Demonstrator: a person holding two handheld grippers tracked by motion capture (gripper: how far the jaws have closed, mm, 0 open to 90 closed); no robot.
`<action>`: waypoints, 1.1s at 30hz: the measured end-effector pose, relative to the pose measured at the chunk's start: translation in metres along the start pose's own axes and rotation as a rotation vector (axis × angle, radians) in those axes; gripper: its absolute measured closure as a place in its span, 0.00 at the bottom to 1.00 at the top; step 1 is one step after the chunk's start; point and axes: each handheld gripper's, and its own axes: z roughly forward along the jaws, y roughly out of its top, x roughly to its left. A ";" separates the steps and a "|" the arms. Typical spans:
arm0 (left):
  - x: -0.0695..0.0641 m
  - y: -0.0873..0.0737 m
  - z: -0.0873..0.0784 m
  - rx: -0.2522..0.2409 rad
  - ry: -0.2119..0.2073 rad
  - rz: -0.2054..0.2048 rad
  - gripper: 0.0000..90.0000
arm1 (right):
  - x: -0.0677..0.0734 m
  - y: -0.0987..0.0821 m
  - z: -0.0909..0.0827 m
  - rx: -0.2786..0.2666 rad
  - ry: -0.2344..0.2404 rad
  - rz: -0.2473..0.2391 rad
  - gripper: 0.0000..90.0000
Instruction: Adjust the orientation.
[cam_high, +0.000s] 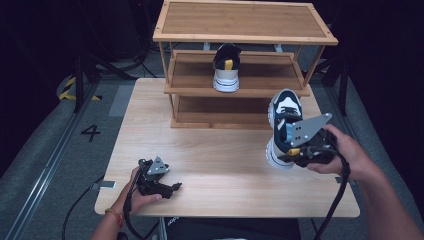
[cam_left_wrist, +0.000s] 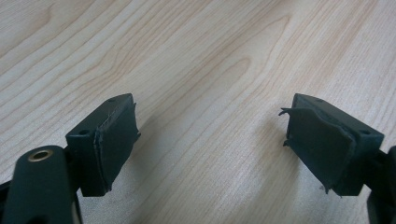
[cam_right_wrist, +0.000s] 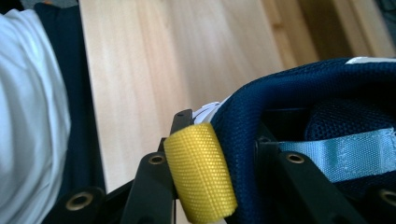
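The navy-and-white mesh sneaker with a yellow heel loop (cam_high: 283, 125) is held clear of the tabletop at right of centre in the high view, toe pointing up the frame toward the rack. Its heel collar is pinched by the right gripper (cam_high: 295, 149), jaws pressed together on the padded rim; in the right gripper view the yellow loop (cam_right_wrist: 200, 171) is seen lying against one black jaw, bottom centre, with navy mesh (cam_right_wrist: 289, 93) at the right.

The left gripper (cam_high: 165, 187) is rested low at lower left of the high view, jaws spread wide with nothing between them.

A matching second sneaker (cam_high: 226, 67) is stood on the middle shelf of the three-tier wooden shoe rack (cam_high: 240, 30), upper centre, at the far edge of the light wooden table (cam_high: 215, 165).
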 end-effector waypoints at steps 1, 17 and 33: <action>0.000 0.000 0.000 0.000 -0.002 -0.005 0.19 | -0.003 0.002 -0.002 -0.009 0.000 -0.003 0.77; -0.001 -0.003 -0.003 0.001 0.012 -0.007 0.19 | -0.073 0.052 0.014 0.004 0.000 -0.088 0.77; -0.004 -0.012 -0.012 -0.001 0.038 -0.031 0.19 | -0.138 0.085 0.046 0.051 0.042 -0.048 0.76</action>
